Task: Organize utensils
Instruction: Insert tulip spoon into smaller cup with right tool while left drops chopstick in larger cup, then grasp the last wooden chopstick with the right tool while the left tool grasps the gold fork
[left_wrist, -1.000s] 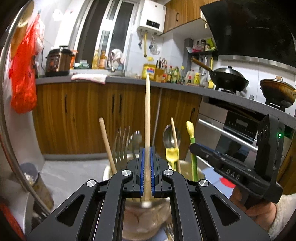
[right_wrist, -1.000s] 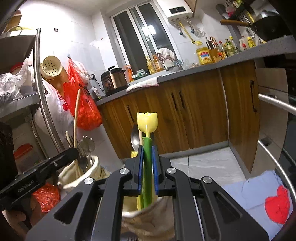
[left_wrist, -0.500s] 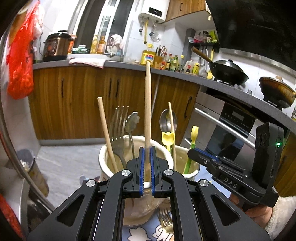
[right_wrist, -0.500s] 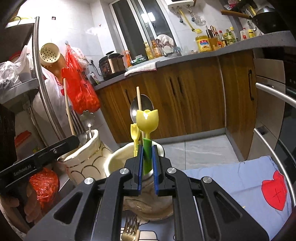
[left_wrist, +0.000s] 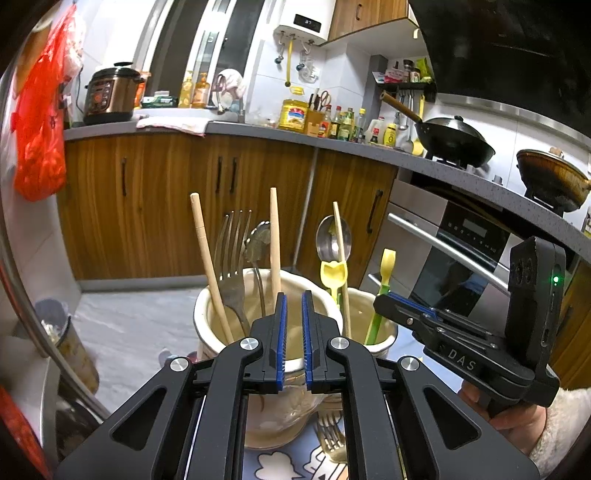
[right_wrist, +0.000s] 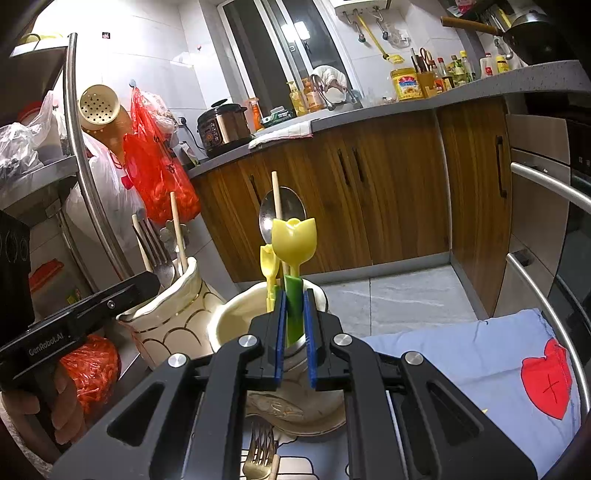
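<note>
Two utensil crocks on a blue cloth (right_wrist: 461, 354), kitchen cabinets behind.

Left crock (left_wrist: 207, 317) holds a fork (left_wrist: 231, 254) and two wooden chopsticks; one chopstick (left_wrist: 274, 236) stands at 12 o'clock beyond the left gripper (left_wrist: 291, 306), whose pads are parted with nothing between them. Right gripper (right_wrist: 294, 306) clamps the green stem of a yellow tulip utensil (right_wrist: 293, 240) over the right crock (right_wrist: 236, 317).

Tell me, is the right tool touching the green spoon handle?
Touching. The right wrist view shows the green spoon handle squeezed between the two blue pads of the right tool, with no gap showing on either side.
</note>
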